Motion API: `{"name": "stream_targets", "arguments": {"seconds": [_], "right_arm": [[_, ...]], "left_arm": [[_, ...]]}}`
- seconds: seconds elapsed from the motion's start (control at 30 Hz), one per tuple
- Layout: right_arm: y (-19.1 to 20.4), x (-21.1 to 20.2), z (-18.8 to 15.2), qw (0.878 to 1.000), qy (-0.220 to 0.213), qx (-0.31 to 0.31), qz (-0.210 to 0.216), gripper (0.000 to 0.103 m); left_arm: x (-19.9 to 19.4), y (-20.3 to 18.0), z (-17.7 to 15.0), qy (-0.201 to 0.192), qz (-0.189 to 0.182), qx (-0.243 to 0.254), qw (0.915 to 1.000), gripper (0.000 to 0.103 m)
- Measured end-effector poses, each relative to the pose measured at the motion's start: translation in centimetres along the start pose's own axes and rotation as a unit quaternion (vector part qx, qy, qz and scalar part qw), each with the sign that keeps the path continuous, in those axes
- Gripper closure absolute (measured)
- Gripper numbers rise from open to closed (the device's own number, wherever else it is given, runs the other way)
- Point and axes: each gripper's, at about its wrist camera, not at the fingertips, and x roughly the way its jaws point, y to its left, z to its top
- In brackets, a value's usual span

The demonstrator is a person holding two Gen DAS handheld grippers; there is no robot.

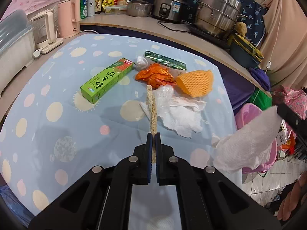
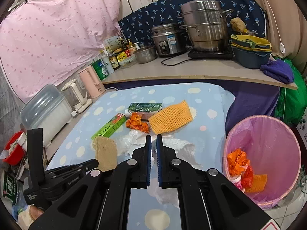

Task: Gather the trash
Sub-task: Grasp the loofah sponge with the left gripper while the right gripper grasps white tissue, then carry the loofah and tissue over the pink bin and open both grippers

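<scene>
Crowding the table's middle lie a box, wrappers and tissue. Left gripper clamps a sponge; right gripper pinches tissue, a bin beside the table's right edge.

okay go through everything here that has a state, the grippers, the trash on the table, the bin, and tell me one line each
left gripper: shut on the tan scouring pad, lifted.
right gripper: shut on a white paper towel, lifted.
green box: lying flat, closed.
orange wrapper: crumpled, on the table.
orange foam net: lying flat on the table.
white tissue: crumpled, on the table.
pink bin: lined, partly filled.
</scene>
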Motion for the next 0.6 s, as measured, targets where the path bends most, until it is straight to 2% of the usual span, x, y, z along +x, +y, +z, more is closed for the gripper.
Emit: {"name": "stream_targets", "arguments": {"seconds": [0.2, 0.33, 0.4, 0.47, 0.5, 0.6], "right_arm": [[-0.7, -2.2, 1.5, 0.999, -0.029, 0.014, 0.015, 0.098], [-1.6, -2.6, 1.7, 0.999, -0.033, 0.018, 0.007, 0.098], [-2.3, -2.1, 1.1, 1.0, -0.017, 0.017, -0.004, 0.085], [-3.1, -1.4, -0.1, 1.0, -0.003, 0.021, -0.018, 0.04], [-3.4, -1.0, -0.8, 0.999, 0.002, 0.021, -0.025, 0.036], [-4.0, 0.9, -3.2, 0.998, 0.037, 0.009, -0.044, 0.036]], "left_arm": [[-1.9, -2.0, -0.2, -0.008, -0.018, 0.015, 0.9997, 0.101], [-2.5, -3.2, -0.1, -0.013, -0.025, 0.027, 0.9992, 0.101], [-2.6, -3.6, -0.2, -0.013, -0.028, 0.031, 0.999, 0.101], [-2.6, -3.9, -0.4, -0.01, -0.031, 0.033, 0.9989, 0.101], [-2.6, -4.1, -0.5, -0.009, -0.031, 0.034, 0.9989, 0.101], [-2.4, -4.4, -0.8, -0.003, -0.032, 0.039, 0.9987, 0.101]]}}
